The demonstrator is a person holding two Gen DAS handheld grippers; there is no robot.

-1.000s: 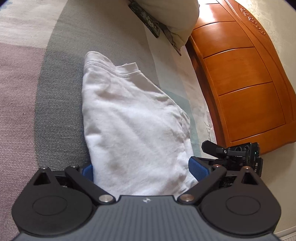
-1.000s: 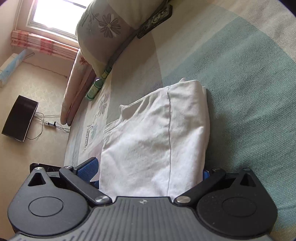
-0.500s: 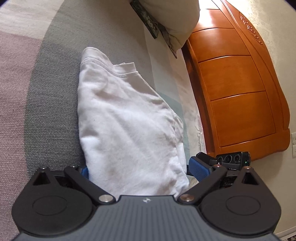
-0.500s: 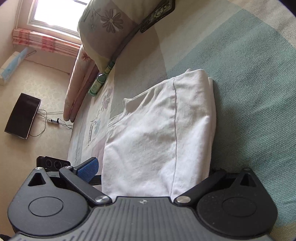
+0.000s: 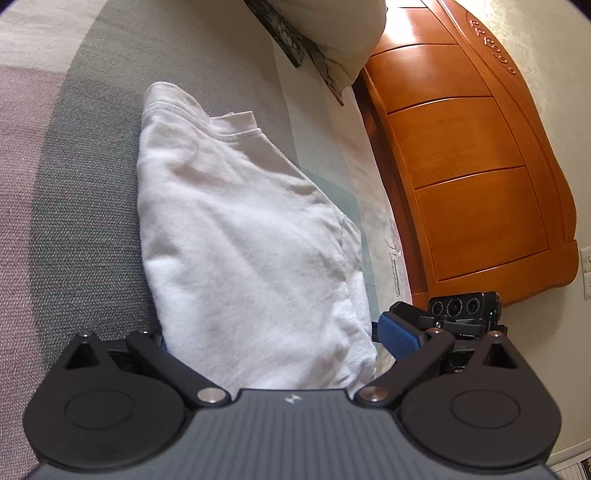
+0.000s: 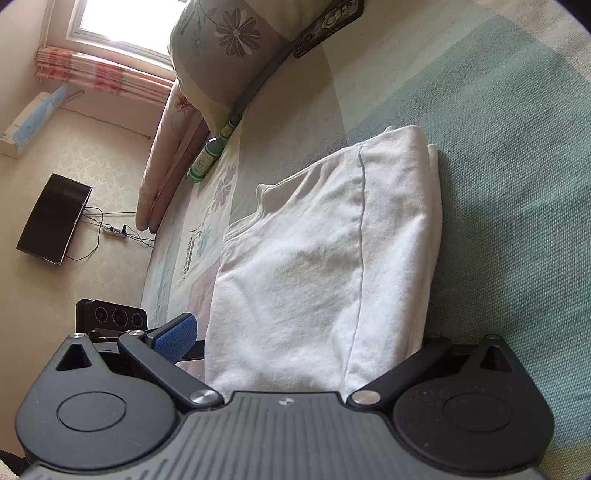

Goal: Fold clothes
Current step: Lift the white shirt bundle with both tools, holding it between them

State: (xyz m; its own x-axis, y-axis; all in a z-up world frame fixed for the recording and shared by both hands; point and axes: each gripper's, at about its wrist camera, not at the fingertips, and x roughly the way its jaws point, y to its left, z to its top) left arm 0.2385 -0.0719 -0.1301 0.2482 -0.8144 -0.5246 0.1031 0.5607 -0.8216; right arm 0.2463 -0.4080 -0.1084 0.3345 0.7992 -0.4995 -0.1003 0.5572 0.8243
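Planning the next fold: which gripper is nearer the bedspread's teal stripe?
Right. The right gripper sits where the shirt borders the teal stripe; the left gripper is across the shirt, over the grey stripe.

Light: bright daylight from the window (image 6: pixel 122 33), blown out to white glare.
Shadows: soft, dark band along the white garment (image 6: pixel 321 266) on the bed (image 6: pixel 517 184).
Distortion: strong fisheye bending, black corners.
Focus: sharp, slight edge softness.
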